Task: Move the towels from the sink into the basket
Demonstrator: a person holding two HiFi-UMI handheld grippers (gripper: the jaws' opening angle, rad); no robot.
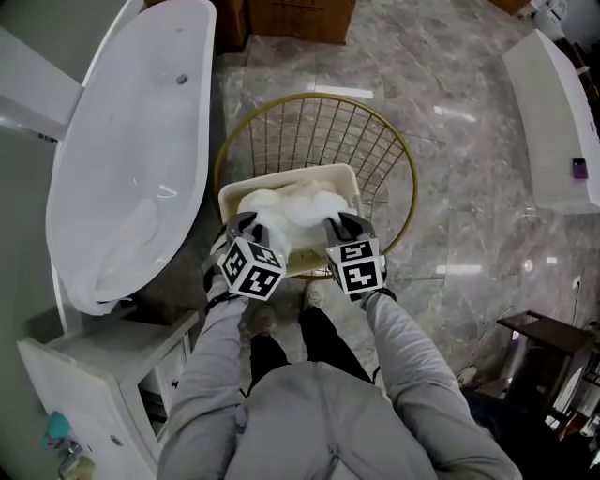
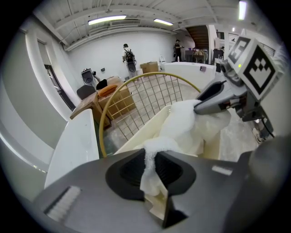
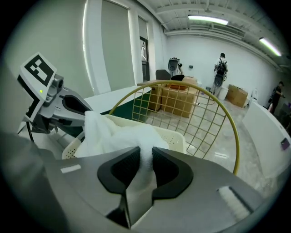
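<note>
A white towel (image 1: 291, 208) lies bunched in a cream perforated basket (image 1: 281, 178), which rests over a round gold wire basket (image 1: 319, 131). My left gripper (image 1: 246, 228) is shut on the towel's left edge, and in the left gripper view a fold of towel (image 2: 182, 123) is pinched between the pads of the left gripper (image 2: 152, 157). My right gripper (image 1: 339, 228) is shut on the towel's right edge; the towel (image 3: 122, 132) runs up from the right gripper (image 3: 145, 159). The long white sink (image 1: 122, 159) stands to the left, and no towel shows in it.
A white cabinet (image 1: 103, 366) stands at the lower left beside the sink. Another white tub (image 1: 558, 122) is at the far right, cardboard boxes (image 1: 300, 17) at the top, and a dark stool (image 1: 544, 342) at the lower right. The floor is grey marble. People stand far off.
</note>
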